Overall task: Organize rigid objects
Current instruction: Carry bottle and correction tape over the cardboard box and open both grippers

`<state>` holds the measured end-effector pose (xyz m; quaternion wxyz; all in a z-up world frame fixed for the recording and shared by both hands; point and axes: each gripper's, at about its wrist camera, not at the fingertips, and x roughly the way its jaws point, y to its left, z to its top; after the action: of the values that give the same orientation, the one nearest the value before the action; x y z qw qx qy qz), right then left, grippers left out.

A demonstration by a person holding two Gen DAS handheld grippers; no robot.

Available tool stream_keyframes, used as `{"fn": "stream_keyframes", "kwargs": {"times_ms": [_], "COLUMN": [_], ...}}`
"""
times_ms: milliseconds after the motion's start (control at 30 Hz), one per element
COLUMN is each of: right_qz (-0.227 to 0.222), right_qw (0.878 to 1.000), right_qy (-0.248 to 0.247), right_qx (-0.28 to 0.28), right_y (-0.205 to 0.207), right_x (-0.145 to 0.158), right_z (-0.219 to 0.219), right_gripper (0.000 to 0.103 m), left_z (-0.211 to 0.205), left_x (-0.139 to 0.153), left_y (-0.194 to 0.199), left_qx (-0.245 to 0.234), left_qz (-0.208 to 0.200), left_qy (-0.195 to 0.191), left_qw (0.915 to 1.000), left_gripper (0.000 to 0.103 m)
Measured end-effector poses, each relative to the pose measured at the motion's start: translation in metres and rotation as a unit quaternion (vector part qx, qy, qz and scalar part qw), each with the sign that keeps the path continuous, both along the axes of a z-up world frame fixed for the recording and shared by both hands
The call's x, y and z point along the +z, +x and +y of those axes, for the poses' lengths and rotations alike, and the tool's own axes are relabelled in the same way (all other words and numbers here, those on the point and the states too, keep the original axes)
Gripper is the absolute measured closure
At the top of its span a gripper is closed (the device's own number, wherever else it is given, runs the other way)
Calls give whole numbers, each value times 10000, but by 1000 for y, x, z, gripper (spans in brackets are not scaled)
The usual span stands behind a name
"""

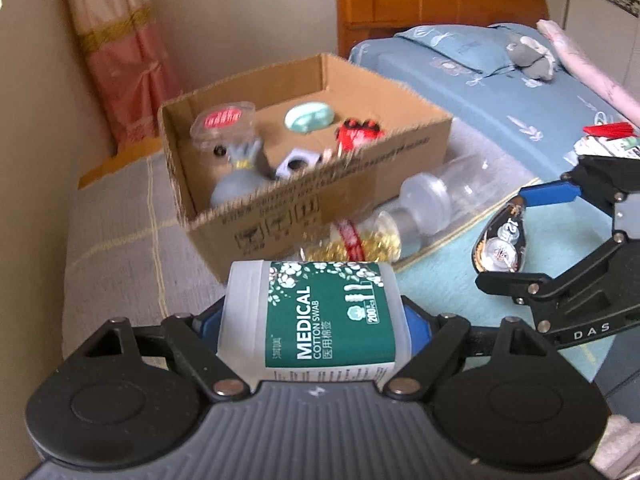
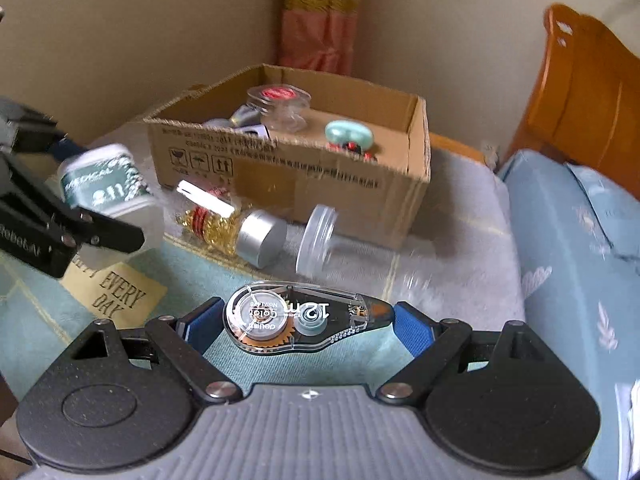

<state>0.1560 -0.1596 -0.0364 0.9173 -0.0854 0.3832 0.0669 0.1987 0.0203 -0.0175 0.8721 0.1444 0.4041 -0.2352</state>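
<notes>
My left gripper (image 1: 314, 320) is shut on a white tub of medical cotton swabs (image 1: 320, 316) with a green label, held above the mat in front of the cardboard box (image 1: 360, 176). It also shows in the right wrist view (image 2: 104, 184). My right gripper (image 2: 304, 320) is shut on a clear correction tape dispenser (image 2: 300, 320), held off the surface; the dispenser also shows in the left wrist view (image 1: 500, 240). The box (image 2: 320, 184) holds several small items.
A jar of gold bits with a silver cap (image 2: 236, 224) and a clear jar (image 2: 360, 248) lie on their sides before the box. A blue-covered bed (image 2: 580, 260) with a wooden headboard (image 1: 436, 0) is at right. A curtain (image 2: 320, 16) hangs in the corner.
</notes>
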Motion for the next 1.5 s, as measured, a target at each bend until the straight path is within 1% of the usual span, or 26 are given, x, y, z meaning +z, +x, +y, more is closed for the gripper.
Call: {"fn": "stream_keyframes", "kwargs": {"times_ms": [200,367,467,567,667,767,900,933,1000,1100,1167,1333,1500], "right_qz": [-196,-346,-435,-471,-479,-464,-480,-478,-459,-440,-436,-395,-346], "right_qw": [9992,9981,9976,9976,9980,9980,9980,9981,9981,9982,9982,9983,9979], "right_qy": [258,436,439,426,368,417,399,393,399,407,417,424,527], "right_qx": [232,282,304,278,174,136,75,46,20,-32,-55,-67,-113], "right_y": [2,12,19,29,37,42,46,47,50,53,55,66,81], "right_x": [32,53,62,67,69,69,69,69,68,68,70,73,79], "right_z": [-14,-24,-28,-34,-38,-41,-43,-43,-44,-44,-45,-46,-47], "right_gripper": [10,10,10,10,10,10,10,10,10,10,10,10,10], "left_z": [-14,-33,-44,-55,-63,-67,-74,-74,-73,-71,-67,-52,-33], "left_x": [34,51,55,52,44,36,23,20,16,18,22,37,46], "left_y": [15,42,63,84,102,116,129,132,137,133,127,106,86], "left_qx": [-241,-292,-300,-271,-165,-35,228,281,340,359,336,217,313], "left_qz": [-245,-501,-505,-459,-400,-354,-519,-496,-445,-454,-496,-524,-541], "left_qy": [-78,-139,-189,-161,-111,-93,56,50,-66,-156,-157,-260,-285], "left_qw": [9994,9982,9981,9984,9990,9993,9984,9984,9984,9982,9981,9981,9976], "left_gripper": [20,20,20,20,20,20,20,20,16,13,7,3,2]}}
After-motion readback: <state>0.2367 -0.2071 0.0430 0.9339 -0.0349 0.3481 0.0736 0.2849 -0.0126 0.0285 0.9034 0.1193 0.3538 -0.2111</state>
